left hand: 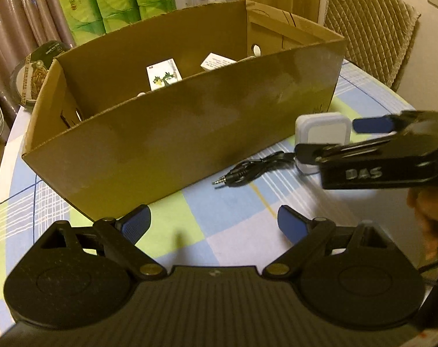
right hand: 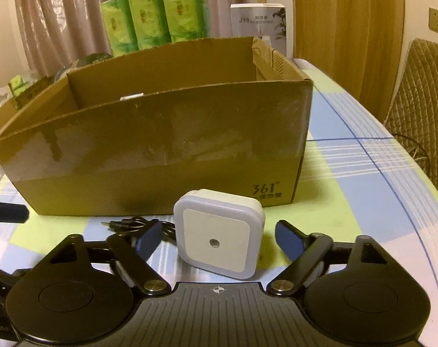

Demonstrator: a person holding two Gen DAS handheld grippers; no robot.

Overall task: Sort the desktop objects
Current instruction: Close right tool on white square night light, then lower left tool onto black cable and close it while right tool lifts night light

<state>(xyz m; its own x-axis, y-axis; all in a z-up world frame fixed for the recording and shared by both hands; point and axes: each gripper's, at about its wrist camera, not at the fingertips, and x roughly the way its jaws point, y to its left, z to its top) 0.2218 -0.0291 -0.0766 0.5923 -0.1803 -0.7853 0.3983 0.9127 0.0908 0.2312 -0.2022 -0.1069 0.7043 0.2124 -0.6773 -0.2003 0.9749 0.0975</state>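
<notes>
- Two grippers. The left gripper [left hand: 211, 225] hangs over bare checked cloth [left hand: 219, 211] with its jaws spread wide and nothing between them; it touches nothing.
- The right gripper [right hand: 216, 240] has its jaws well apart, one on each side of the night light [right hand: 219, 237]. Neither blue pad touches the light; there is a gap on both sides.
- One night light: a white, rounded square unit with a small round sensor on its face, lying on the cloth just in front of the box, between the right gripper's fingers [right hand: 148, 238].
- One black cable [left hand: 247, 169] with a jack plug, coiled on the cloth just left of the light, close to the box wall.
- One open cardboard box [left hand: 190, 133], beyond light and cable. Two white cartons [left hand: 163, 76] show inside it.
- Behind the box: three green tissue packs [right hand: 155, 20] in a row, one white humidifier carton [right hand: 258, 23], then curtains.
- One padded chair [left hand: 369, 31] at the far right.
</notes>
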